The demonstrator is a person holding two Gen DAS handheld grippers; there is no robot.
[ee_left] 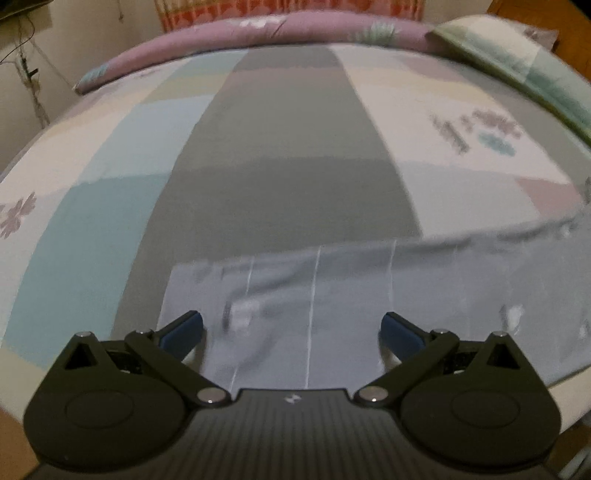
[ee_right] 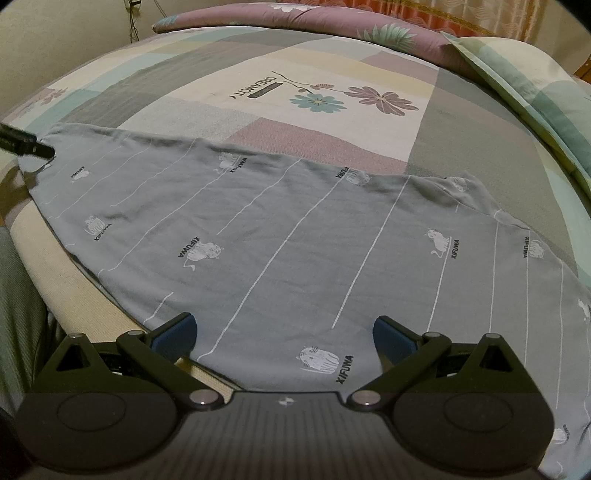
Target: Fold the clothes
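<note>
dim warm light, blurred left view

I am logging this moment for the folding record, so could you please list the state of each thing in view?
Left gripper: open, holding nothing, over the garment's edge.
Right gripper: open, holding nothing.
Grey garment: spread flat on the bed, not yet folded.
Bed sheet: smooth.
Purple quilt: rolled along the far edge.

Patchwork-sheeted bed (ee_right: 436,122), grey printed garment (ee_right: 295,236), purple quilt (ee_right: 332,18), pillow (ee_right: 517,70)
</note>
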